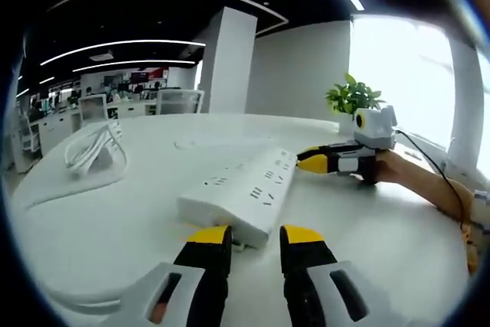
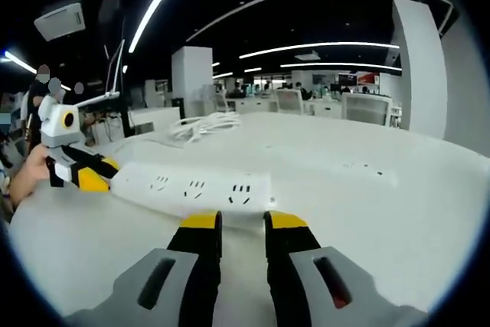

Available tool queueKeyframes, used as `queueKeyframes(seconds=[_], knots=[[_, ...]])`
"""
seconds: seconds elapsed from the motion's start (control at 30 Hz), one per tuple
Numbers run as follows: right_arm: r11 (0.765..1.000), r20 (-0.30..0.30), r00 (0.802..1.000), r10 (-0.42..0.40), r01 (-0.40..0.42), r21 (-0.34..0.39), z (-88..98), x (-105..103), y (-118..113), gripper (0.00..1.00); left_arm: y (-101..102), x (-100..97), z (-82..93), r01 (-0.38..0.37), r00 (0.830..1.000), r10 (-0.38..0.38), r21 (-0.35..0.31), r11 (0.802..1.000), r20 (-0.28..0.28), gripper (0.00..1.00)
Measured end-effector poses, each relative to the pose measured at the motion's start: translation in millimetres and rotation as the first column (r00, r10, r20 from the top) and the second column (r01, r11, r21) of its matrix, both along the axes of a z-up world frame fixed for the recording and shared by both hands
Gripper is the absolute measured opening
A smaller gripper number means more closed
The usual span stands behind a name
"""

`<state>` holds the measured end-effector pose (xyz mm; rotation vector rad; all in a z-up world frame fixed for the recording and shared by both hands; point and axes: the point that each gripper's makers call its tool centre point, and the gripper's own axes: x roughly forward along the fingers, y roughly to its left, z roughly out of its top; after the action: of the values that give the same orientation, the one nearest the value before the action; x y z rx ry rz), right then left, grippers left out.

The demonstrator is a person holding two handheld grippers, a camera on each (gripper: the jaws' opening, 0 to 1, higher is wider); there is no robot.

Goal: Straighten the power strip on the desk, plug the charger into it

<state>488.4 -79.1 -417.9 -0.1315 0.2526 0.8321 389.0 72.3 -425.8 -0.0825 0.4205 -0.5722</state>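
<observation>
Your left gripper (image 1: 255,237) has its jaws slightly parted with nothing between them, the tips resting just short of the near end of the power strip (image 1: 243,187), so you are poised at that end rather than holding it. Your right gripper (image 2: 243,222) is in the same state, jaws a little apart and empty, pointing at the long side of the power strip (image 2: 191,186) near one end. In the left gripper view you can see your right gripper (image 1: 321,161) at the strip's far end, close to touching it; in the right gripper view your left gripper (image 2: 86,174) sits at the opposite end. The strip lies flat on the white desk (image 1: 138,220), sockets up, with a gripper at each end. Beyond it, well apart, a bundle of white cable (image 1: 93,147) lies on the desk; this may be the charger, but I cannot tell for certain. By my reading, you are in the straightening step: nothing is plugged in, and fetching and inserting the charger are all ahead.
</observation>
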Motion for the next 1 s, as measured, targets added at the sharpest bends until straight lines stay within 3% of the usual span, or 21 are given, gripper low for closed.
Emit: queueKeyframes(seconds=[1.0], knots=[[0.999, 0.017, 1.000, -0.006, 0.006, -0.040, -0.2, -13.8, -3.9, 0.20, 3.3, -1.0, -0.3, 0.017, 1.000, -0.018, 0.011, 1.000, 0.018, 0.24]])
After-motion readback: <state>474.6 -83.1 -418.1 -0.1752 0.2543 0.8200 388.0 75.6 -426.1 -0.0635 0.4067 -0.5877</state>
